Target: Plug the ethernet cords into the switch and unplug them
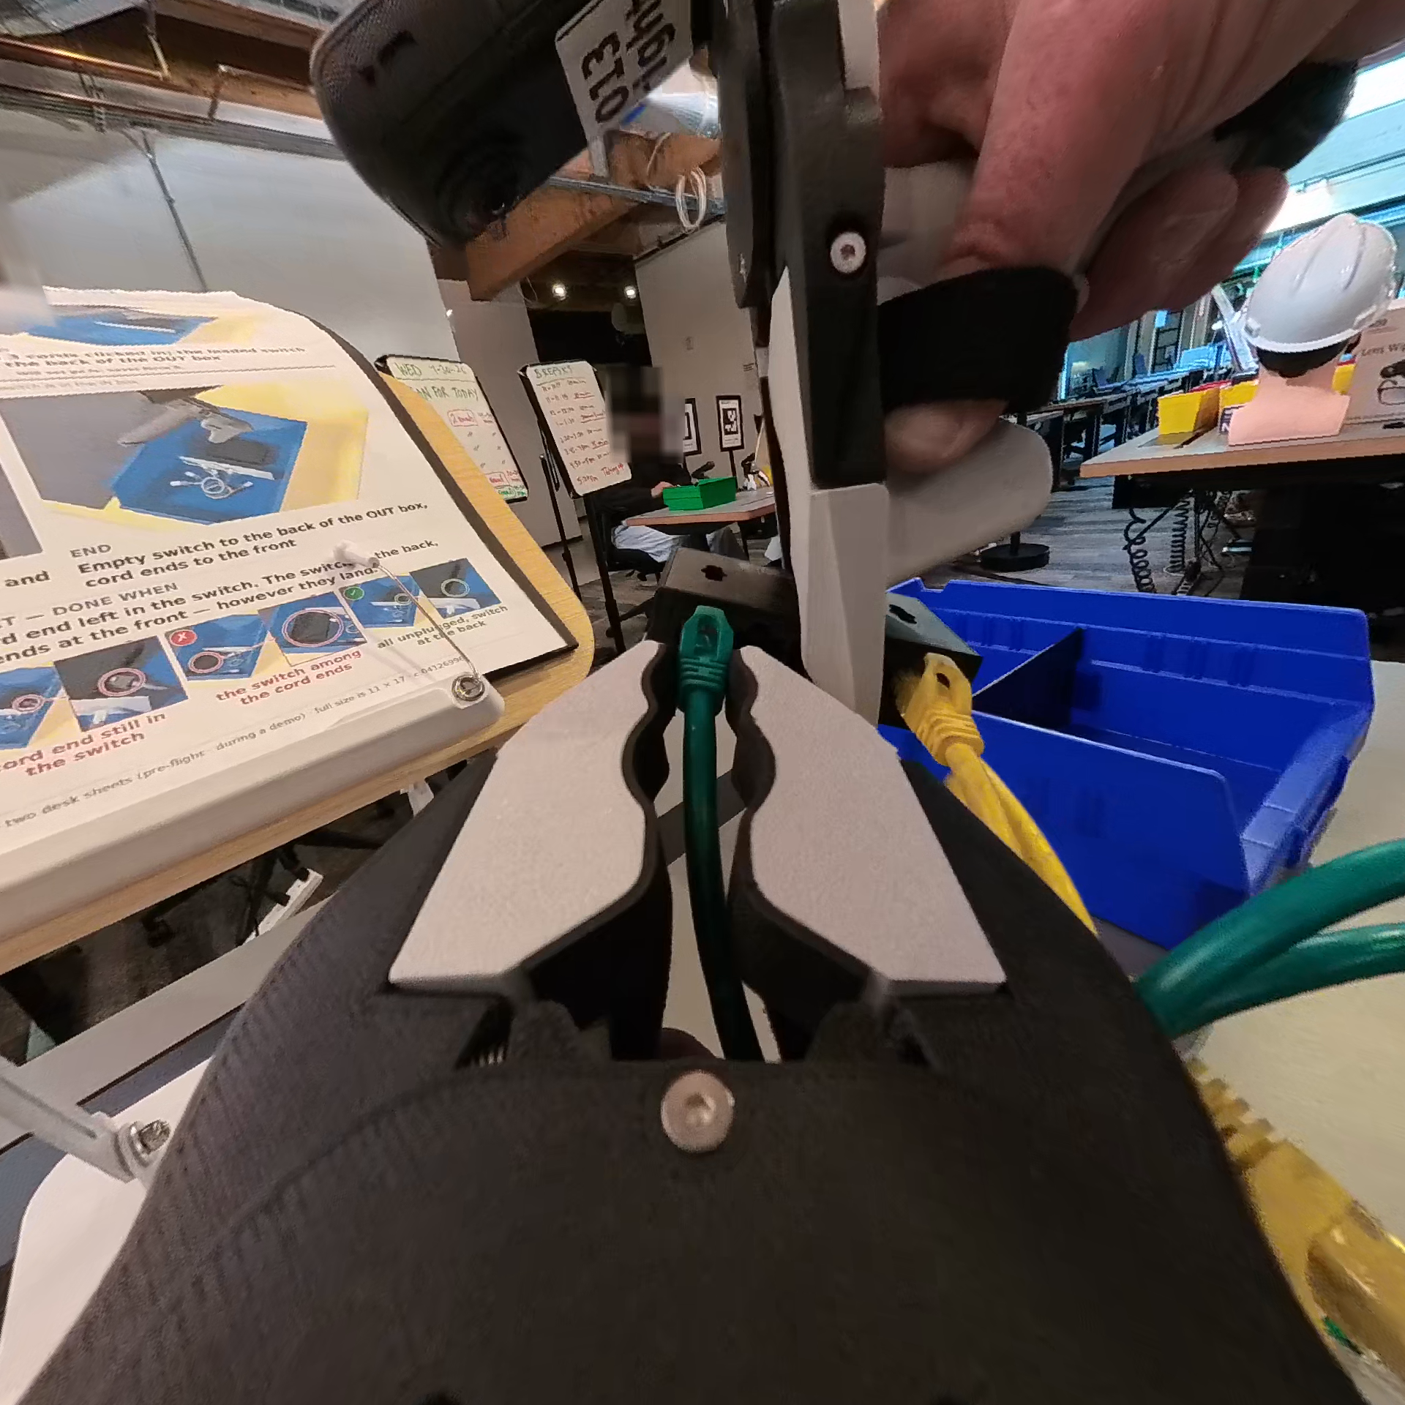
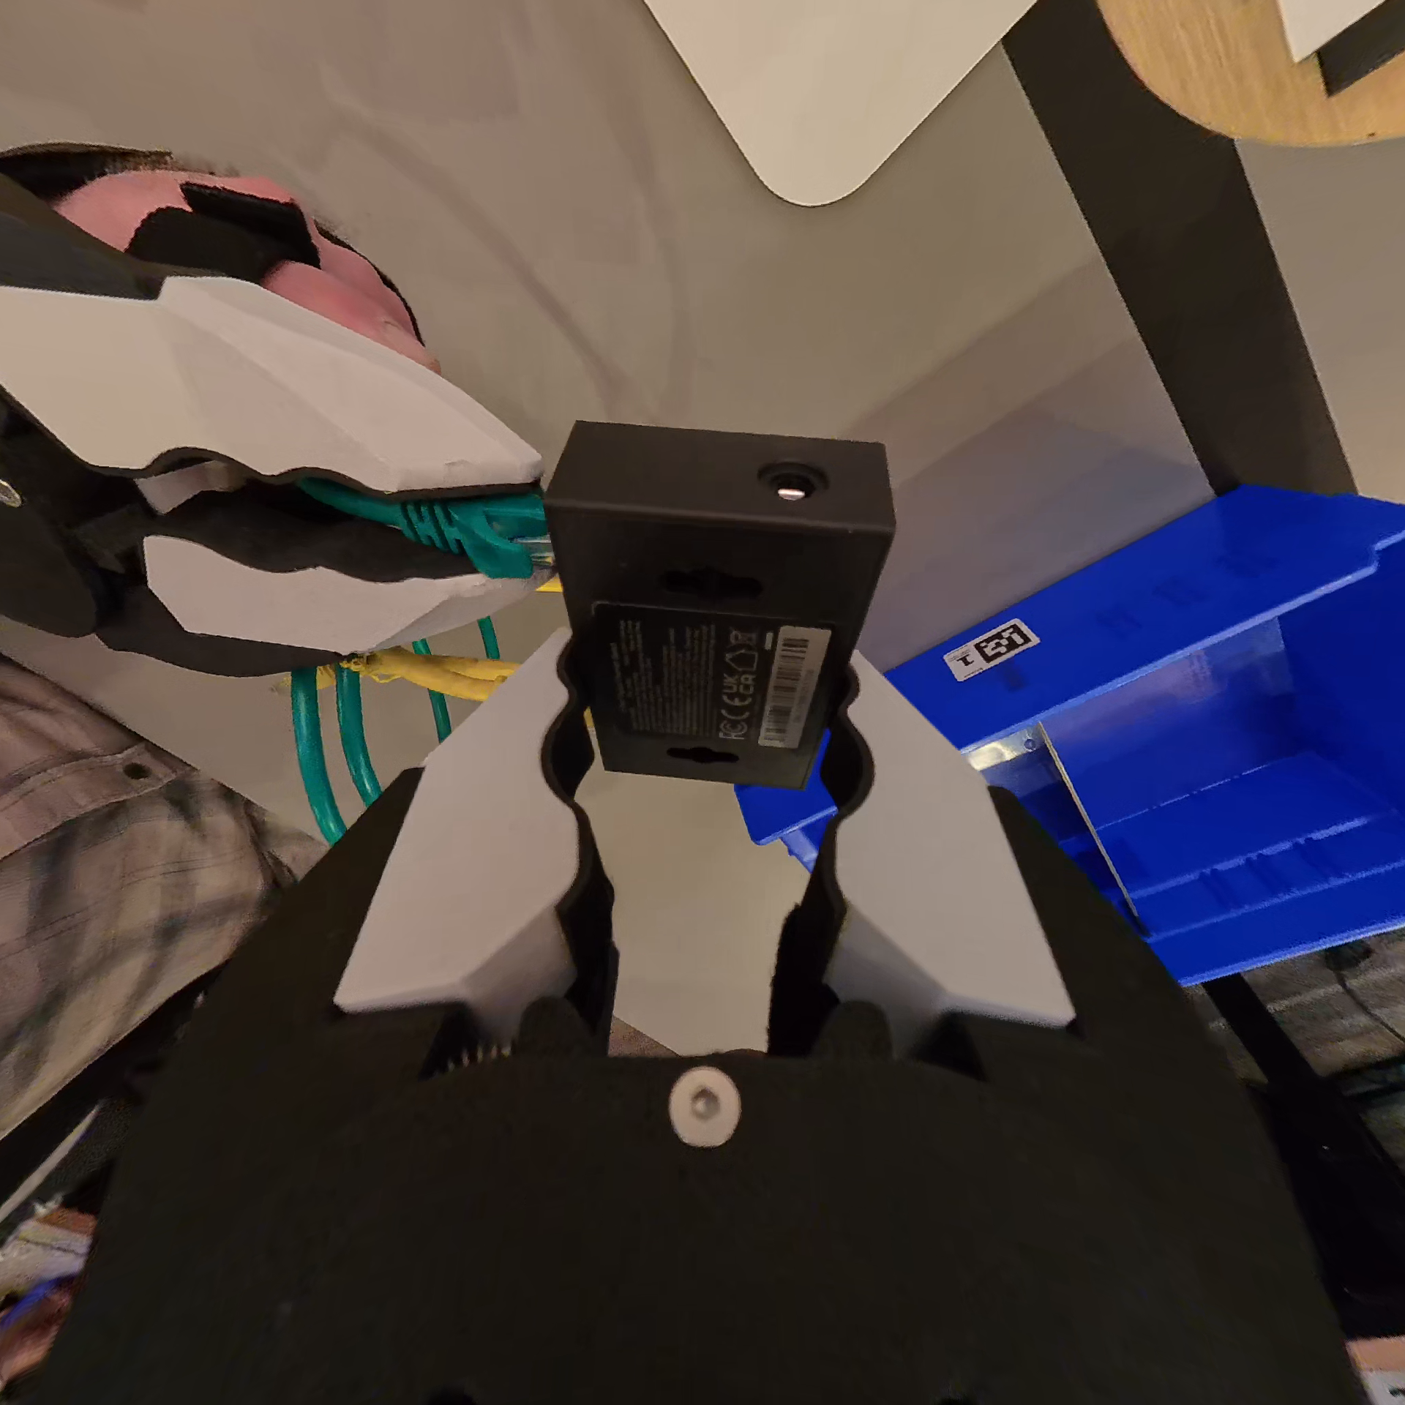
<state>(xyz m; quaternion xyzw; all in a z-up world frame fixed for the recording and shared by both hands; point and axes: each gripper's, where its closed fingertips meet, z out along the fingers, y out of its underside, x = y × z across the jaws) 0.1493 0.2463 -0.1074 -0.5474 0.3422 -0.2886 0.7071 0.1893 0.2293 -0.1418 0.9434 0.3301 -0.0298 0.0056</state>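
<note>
At the left of the right wrist view, the left gripper (image 2: 524, 532) is reaching in sideways with its two fingers closed on the green cord (image 2: 448, 524) just behind the plug, and the plug tip is sitting at the port face of the black switch (image 2: 715, 578); whether it is fully seated cannot be told from either view. Moving rightward, the switch is being held off the table by the right gripper (image 2: 703, 707), whose fingers are clamping its lower end across the narrow width, label side facing the camera. The switch's long axis is running straight away from the right gripper, while the green plug's axis is lying across it, pointing from left to right into the side face. Judging from this, the coming move is turning on that single line: any push or pull by the left gripper (image 1: 703, 684) needs to travel along the plug's own axis, with the right gripper bracing against it. In the left wrist view, the green cord (image 1: 703, 760) is running forward between the fingers, and a yellow cord (image 1: 950, 722) is sitting in the switch (image 1: 722, 593) just to its right. Farther right, a blue bin (image 2: 1216, 722) is standing on the table, near but apart.
</note>
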